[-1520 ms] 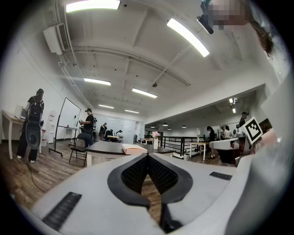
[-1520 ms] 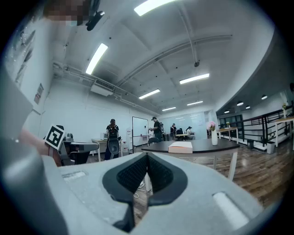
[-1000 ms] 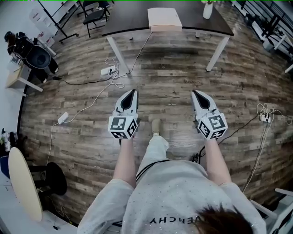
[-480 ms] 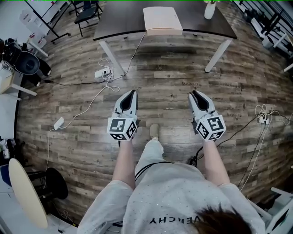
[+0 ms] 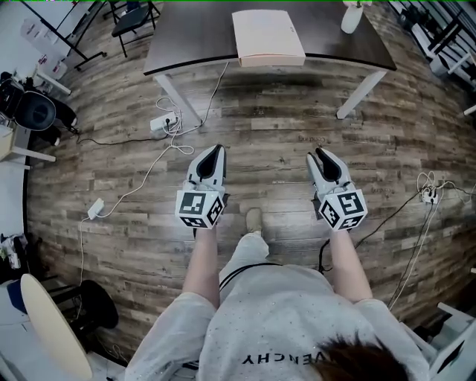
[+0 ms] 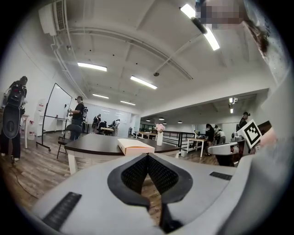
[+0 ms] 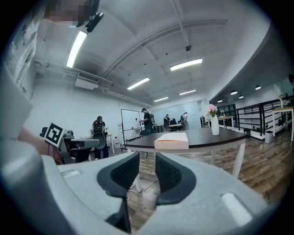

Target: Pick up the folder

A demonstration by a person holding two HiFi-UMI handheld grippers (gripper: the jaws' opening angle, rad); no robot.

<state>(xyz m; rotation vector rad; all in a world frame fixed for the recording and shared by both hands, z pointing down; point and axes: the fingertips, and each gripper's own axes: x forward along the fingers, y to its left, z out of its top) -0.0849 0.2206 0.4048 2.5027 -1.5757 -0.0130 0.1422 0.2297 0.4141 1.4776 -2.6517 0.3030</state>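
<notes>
On far table (image 5: 186,33), folder (image 5: 268,36), beyond hand-held grippers (image 5: 216,149) (image 5: 320,152)

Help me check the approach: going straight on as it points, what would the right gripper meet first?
The right gripper, whose empty jaws have just been opening, has only free space above the floor ahead; further on it would probably meet the table edge just under the folder, though depth is unclear.

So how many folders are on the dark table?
1. The pale folder lies at the near edge of the dark table, left of the white vase. The table's far side is cropped, so others may be hidden.
</notes>
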